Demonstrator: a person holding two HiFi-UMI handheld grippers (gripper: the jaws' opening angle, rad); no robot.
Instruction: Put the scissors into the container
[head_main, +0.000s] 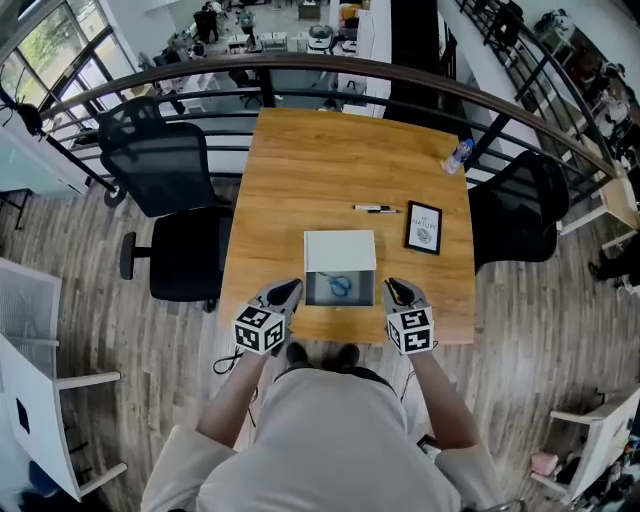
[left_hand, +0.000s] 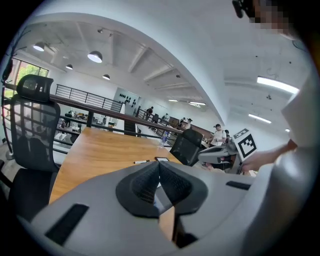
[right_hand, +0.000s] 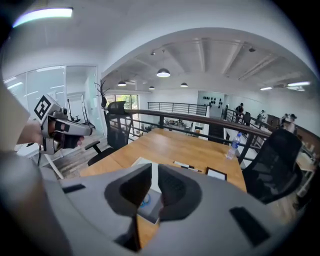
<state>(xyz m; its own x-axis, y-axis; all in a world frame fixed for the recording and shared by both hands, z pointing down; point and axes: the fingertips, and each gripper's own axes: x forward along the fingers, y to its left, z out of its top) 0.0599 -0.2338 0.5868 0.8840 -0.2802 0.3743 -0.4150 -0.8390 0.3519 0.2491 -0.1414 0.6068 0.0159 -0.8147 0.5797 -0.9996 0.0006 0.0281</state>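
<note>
A wooden bench (head_main: 340, 160) stands on a mezzanine beside a curved black railing (head_main: 300, 68), with a black office chair (head_main: 165, 165) at its left edge and another chair (head_main: 520, 210) at its right edge. A white container (head_main: 340, 252) sits at the middle of the near edge with its lid lying open towards the far side. The blue-handled scissors (head_main: 341, 286) lie inside it.

The left gripper (head_main: 293, 288) hangs just left of the container and the right gripper (head_main: 392, 286) just right of it, neither touching it. In the left gripper view the jaws are clenched tip to tip with nothing between them. In the right gripper view the jaws stand released with a narrow gap, empty.

Beyond the container lies a pen (head_main: 376, 209). A small framed card (head_main: 424, 227) lies near the right edge and a water bottle (head_main: 457, 156) near the far right corner.
</note>
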